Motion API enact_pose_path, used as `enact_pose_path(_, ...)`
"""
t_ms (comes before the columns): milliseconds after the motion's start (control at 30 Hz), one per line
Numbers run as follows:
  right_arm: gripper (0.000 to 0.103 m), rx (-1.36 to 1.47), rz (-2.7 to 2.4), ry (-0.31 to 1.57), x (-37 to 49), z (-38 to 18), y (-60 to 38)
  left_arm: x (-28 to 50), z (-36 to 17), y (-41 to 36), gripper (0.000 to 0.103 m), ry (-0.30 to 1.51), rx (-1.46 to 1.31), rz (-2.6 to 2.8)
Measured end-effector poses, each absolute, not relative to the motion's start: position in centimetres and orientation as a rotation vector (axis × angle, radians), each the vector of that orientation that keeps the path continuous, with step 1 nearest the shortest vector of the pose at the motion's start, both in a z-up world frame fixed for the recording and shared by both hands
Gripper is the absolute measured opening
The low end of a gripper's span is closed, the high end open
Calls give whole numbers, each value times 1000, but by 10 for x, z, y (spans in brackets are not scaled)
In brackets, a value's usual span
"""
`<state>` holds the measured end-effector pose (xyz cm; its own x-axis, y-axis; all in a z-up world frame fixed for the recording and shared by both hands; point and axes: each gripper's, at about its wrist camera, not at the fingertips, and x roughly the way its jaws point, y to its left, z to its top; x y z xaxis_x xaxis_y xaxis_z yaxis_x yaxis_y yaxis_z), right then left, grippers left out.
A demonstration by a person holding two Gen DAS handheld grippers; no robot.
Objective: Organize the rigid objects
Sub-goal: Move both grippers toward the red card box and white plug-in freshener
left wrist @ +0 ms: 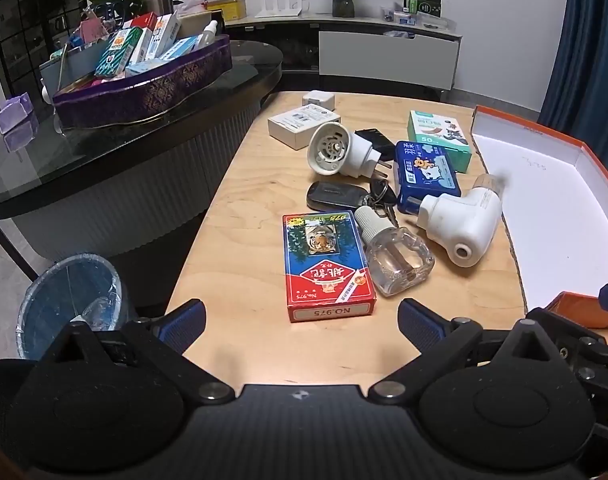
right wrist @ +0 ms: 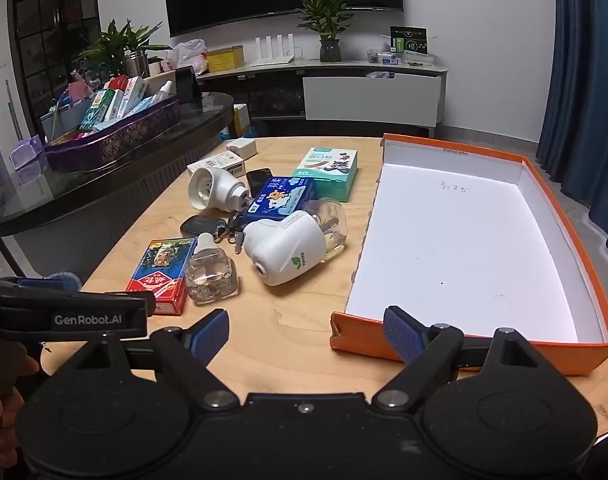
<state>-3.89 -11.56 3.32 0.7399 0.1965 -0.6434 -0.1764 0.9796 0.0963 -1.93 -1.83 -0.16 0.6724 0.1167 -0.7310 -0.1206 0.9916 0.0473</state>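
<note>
A pile of small items lies on the wooden table (left wrist: 232, 216). Nearest my left gripper (left wrist: 302, 322) is a red and blue card box (left wrist: 326, 266), with a clear glass bottle (left wrist: 396, 254) beside it. Behind them lie a white plug-in heater (left wrist: 462, 224), a second white plug-in unit (left wrist: 340, 150), a key fob with keys (left wrist: 338, 196), a blue tissue pack (left wrist: 426, 174) and a green box (left wrist: 440, 138). An orange tray with a white floor (right wrist: 456, 248) sits to the right. My right gripper (right wrist: 306, 332) hangs over the table's near edge by the tray's corner. Both grippers are open and hold nothing.
A purple basket (left wrist: 144, 88) full of boxes stands on a dark glass counter (left wrist: 84, 152) to the left. A blue-lined waste bin (left wrist: 70, 300) sits on the floor at lower left. Two white boxes (left wrist: 304, 124) lie at the table's far side. A hand (right wrist: 0, 420) shows at left.
</note>
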Motion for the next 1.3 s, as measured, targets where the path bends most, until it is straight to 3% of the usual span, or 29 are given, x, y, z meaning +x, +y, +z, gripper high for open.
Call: enact_pose_path(1300, 99, -32, 208, 750, -31, 22, -98, -13, -13, -3, 103, 845, -42, 144)
